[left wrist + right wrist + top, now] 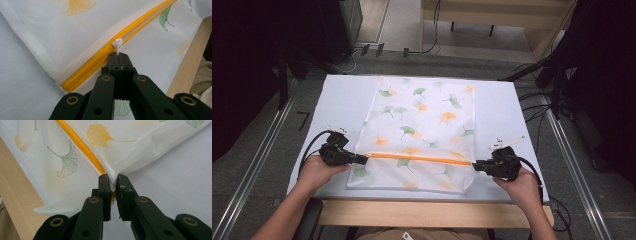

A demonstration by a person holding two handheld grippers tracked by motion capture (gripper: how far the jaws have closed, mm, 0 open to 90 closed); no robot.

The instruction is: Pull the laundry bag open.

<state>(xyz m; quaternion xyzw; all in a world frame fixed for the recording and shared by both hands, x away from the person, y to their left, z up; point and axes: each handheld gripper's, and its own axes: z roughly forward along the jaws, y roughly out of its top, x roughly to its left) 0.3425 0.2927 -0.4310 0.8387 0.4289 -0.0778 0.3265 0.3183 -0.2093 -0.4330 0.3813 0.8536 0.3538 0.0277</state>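
Jaws: left gripper (pixel 119 58) clamped on pull (pixel 117 44) | right gripper (pixel 113 182) pinching bag (pixel 422 120) end | zipper (pixel 419 158) runs lower-left to lower-right between them

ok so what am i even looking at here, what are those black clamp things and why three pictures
A person sits at a table covered in a white sheet, holding a hand-held black clamping tool in each hand. The top picture looks down from above. The other two come from small cameras riding on each tool, looking along its jaws.

On the sheet lies a white mesh laundry bag printed with green and orange ginkgo leaves, with an orange zipper across it.

The left tool is shut on the small white zipper pull near the zipper's left end. The right tool pinches the bag's fabric at the zipper's other end, holding it taut. Most likely the zipper is about to be slid along.
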